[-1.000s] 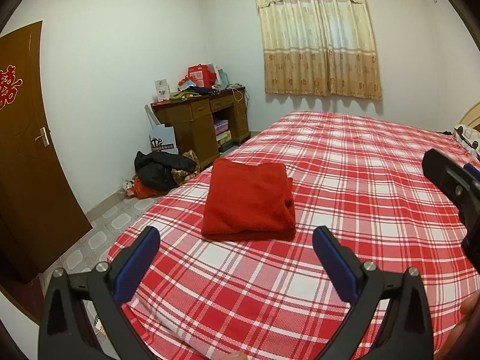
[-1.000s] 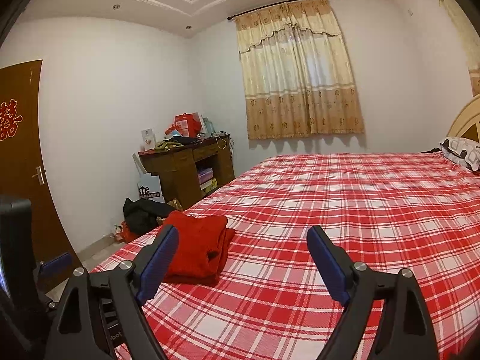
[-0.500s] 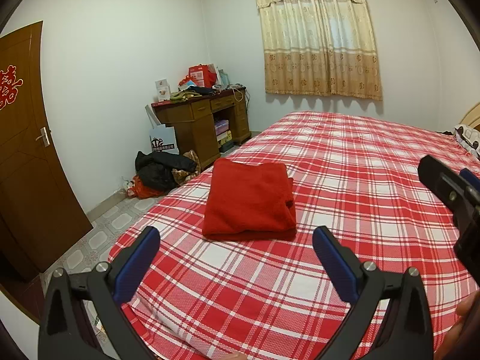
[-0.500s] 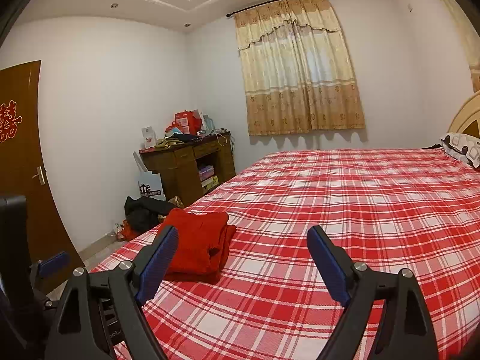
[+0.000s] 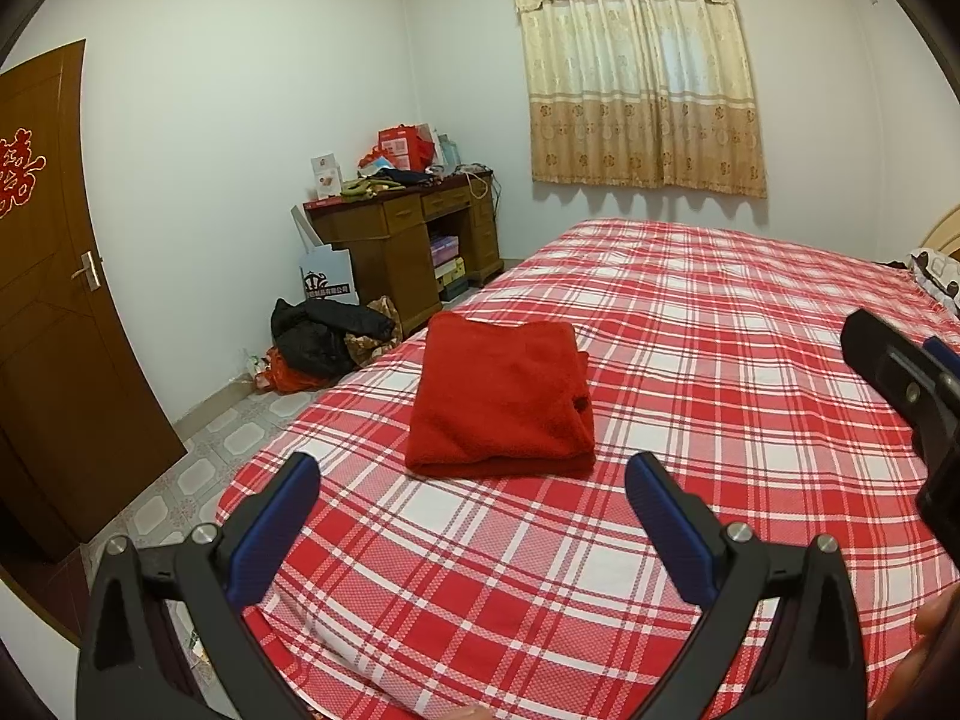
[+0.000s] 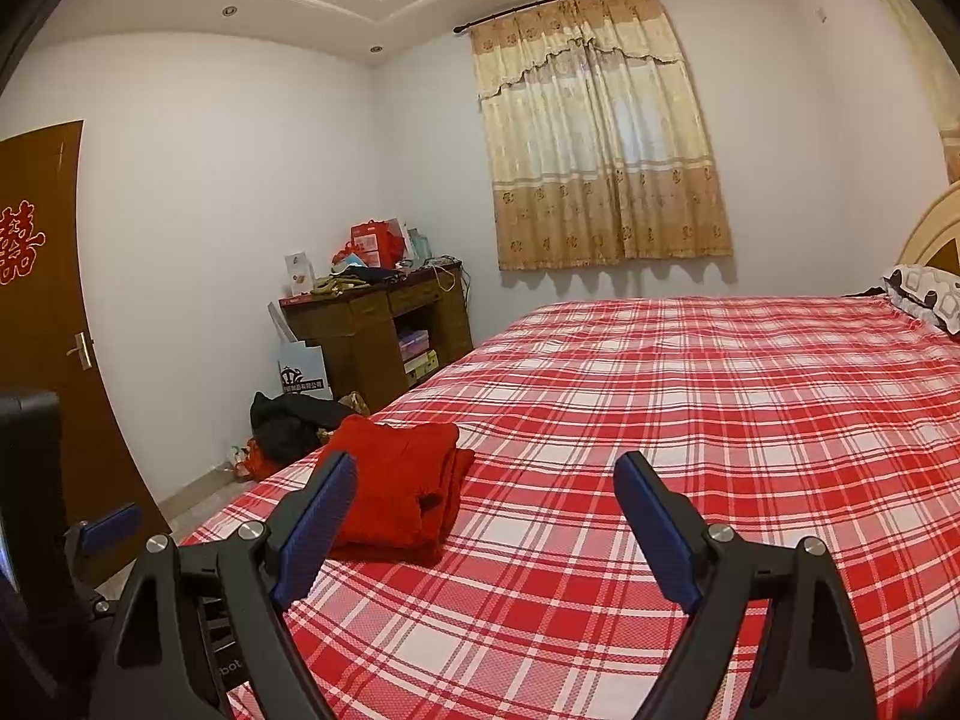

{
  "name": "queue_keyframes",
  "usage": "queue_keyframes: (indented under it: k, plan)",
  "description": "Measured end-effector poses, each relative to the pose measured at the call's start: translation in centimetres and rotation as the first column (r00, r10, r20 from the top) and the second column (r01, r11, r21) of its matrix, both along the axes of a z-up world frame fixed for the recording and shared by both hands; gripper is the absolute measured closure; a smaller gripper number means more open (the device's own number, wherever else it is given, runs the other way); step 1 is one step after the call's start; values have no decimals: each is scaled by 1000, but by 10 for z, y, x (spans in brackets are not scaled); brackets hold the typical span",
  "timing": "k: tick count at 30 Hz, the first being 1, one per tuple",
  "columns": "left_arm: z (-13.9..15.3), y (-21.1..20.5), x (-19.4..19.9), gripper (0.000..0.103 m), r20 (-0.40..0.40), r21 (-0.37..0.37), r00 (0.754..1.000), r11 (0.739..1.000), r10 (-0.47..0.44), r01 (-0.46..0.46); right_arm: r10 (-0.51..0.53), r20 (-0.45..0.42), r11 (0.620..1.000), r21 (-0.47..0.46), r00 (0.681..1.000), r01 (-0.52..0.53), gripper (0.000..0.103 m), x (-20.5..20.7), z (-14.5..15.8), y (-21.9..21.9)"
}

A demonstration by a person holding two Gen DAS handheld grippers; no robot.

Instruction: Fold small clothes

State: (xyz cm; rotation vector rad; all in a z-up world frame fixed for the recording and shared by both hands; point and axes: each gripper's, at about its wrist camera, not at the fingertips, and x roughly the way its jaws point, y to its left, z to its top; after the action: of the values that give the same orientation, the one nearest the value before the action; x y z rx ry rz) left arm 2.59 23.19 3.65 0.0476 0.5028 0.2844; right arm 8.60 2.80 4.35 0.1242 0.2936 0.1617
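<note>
A home bedroom: large bed point(image 5: 690, 360) with red plaid cover, curtained window point(image 5: 642, 72), cluttered wooden desk point(image 5: 408, 240) at centre left.

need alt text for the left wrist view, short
A folded red garment lies on a bed with a red and white checked cover, just beyond the open, empty left claw. The right claw's edge shows at far right; a cluttered wooden desk and curtained window stand behind.

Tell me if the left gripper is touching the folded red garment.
Apart. In the left wrist view, a strip of checked bedspread shows between the open left gripper and the near edge of the red garment.
</note>
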Motion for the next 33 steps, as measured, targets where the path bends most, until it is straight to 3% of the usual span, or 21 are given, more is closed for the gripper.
queue_keyframes:
  k: [33]
  plan:
    - [-3,2,10,0,-23,28,1000,999,20,-20,-39,-17,999,18,999,40,15,3,-5,-10]
